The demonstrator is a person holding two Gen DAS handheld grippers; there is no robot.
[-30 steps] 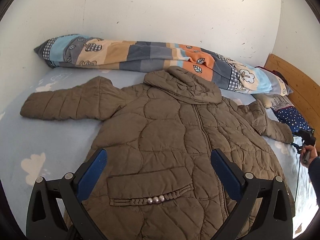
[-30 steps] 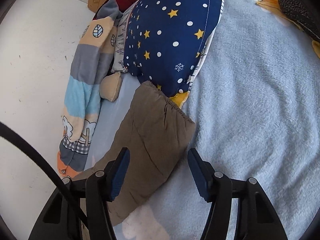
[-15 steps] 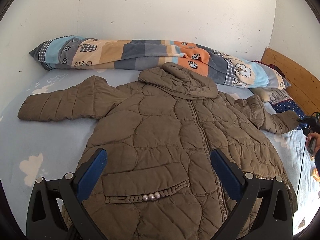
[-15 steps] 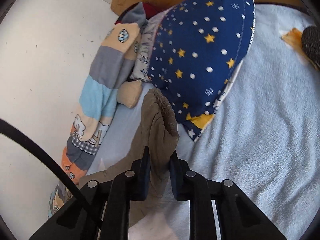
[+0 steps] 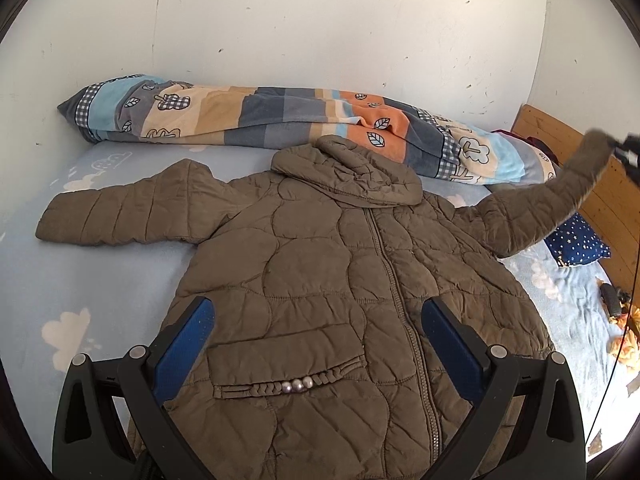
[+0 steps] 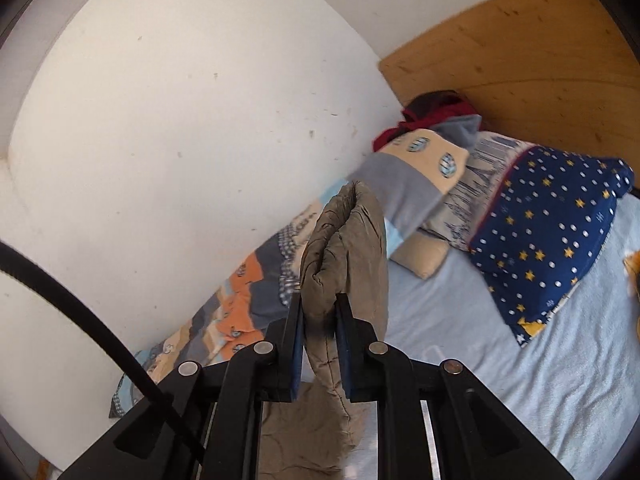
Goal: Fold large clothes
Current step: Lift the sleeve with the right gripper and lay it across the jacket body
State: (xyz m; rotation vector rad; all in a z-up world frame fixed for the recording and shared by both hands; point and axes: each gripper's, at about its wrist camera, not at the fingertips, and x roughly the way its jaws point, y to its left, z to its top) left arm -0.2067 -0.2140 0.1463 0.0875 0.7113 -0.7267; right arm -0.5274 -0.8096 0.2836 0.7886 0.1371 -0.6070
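A brown quilted jacket (image 5: pixel 320 280) lies front up on the light blue bed (image 5: pixel 80 280), hood toward the wall. Its left sleeve (image 5: pixel 120 212) rests flat. Its right sleeve (image 5: pixel 560 200) is raised off the bed, the cuff (image 6: pixel 344 248) pinched in my right gripper (image 6: pixel 320 312), which is shut on it and shows at the left wrist view's right edge (image 5: pixel 624 152). My left gripper (image 5: pixel 316 340) stands open over the jacket's lower front, above the pocket with pearl beads (image 5: pixel 296 386), with nothing between its fingers.
A rolled patterned blanket (image 5: pixel 280 124) lies along the white wall. A starry navy pillow (image 6: pixel 552 240) and a wooden headboard (image 6: pixel 520 60) are at the right end. Small orange and dark items (image 5: pixel 620 320) sit on the bed's right side.
My right gripper closed on the right sleeve's cuff and lifted it well above the bed. The left gripper stayed over the jacket's lower front.
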